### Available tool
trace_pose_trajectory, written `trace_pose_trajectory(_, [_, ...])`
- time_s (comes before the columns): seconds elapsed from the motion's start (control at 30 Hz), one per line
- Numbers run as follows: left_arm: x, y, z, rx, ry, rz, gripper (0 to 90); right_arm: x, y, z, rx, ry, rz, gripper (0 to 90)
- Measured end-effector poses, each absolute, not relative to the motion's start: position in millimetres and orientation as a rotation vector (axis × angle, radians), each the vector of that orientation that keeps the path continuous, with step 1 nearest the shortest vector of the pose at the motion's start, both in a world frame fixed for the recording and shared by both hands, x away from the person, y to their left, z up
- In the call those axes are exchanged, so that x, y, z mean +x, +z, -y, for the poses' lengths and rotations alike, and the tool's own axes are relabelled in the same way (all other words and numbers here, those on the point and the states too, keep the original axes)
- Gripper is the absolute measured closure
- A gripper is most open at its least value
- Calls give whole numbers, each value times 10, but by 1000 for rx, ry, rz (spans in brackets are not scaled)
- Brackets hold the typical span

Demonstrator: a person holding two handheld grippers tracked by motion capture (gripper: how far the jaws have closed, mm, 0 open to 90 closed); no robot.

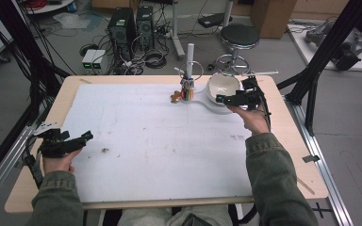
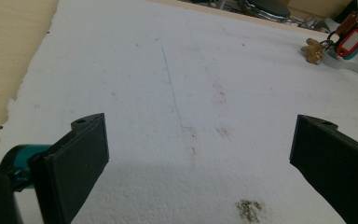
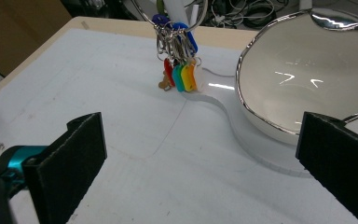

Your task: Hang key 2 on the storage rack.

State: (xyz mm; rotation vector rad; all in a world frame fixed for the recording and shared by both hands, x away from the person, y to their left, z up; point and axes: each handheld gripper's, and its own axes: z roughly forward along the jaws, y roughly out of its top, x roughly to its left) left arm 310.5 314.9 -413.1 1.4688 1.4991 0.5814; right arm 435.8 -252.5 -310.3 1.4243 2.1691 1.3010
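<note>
At the left edge of the wooden table (image 1: 28, 188), the left gripper (image 1: 78, 140) sits low in the person's hand, just over the near-left part of the white mat (image 1: 146, 141). Its jaws stand wide apart with nothing between them, and they point toward the right and a little away from the person. In the left gripper view the mat stretches ahead bare except for a faint blue line (image 2: 171, 84) running away from the jaws and a small dark smudge (image 2: 249, 209) close in front of them. A strip of bare wood shows along the mat's left border.

Across the middle, the mat lies open and uncluttered, wide room in every direction.

Toward the far side, right of centre, a white post (image 1: 190, 59) stands upright on a flat white base (image 1: 202, 100). A metal ring (image 3: 168, 14) around the post carries a bunch of coloured key tags (image 3: 182, 77), hanging straight down, long axis vertical, with a small brass key (image 1: 175, 97) lying on the mat at their left.

Just right of them a white bowl (image 1: 222, 87) with a shiny rim rests on the same base, close to the table's far edge.

The right gripper (image 1: 222, 99) hovers at the bowl's near-right side, pointing left toward the tags, jaws spread wide and empty.
</note>
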Motion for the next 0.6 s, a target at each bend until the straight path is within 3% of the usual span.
trace_pose_trajectory(0.6, [3088,-4130,-3147,1474,573,-1483,49,4112,-3367,2603,1407,1242,-2159,6])
